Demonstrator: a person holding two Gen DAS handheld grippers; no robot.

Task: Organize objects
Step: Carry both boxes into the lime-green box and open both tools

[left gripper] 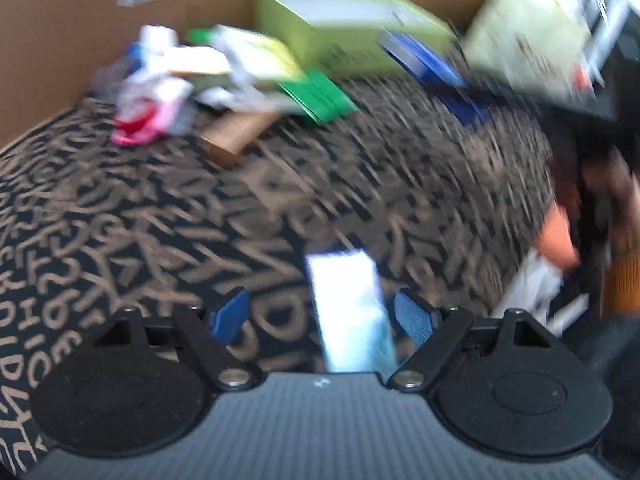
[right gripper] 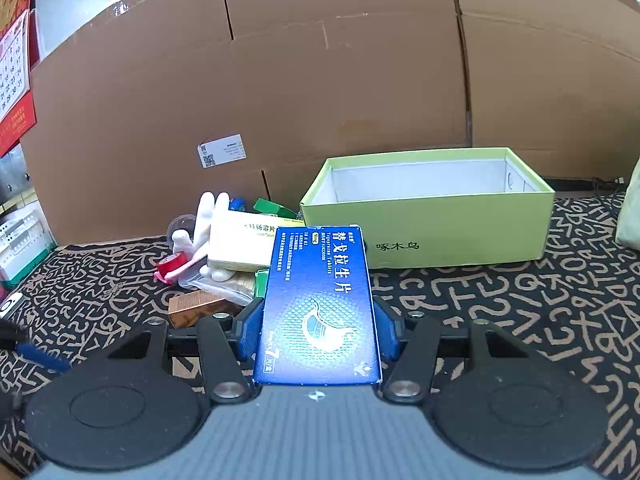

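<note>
My right gripper is shut on a blue medicine box, held flat above the patterned cloth, in front of an open light-green box. A pile of small items lies left of that box: a cream medicine box, white gloves, a red tape roll, a brown box, green boxes. The left wrist view is motion-blurred. My left gripper is open, with a pale blue-white box lying between its fingers, touching neither clearly. The green box and the pile lie beyond.
A tall cardboard wall stands behind everything. A black cloth with tan letters covers the surface. A red calendar hangs at far left. A cream bag sits at the right edge. Blurred blue boxes lie right of the green box.
</note>
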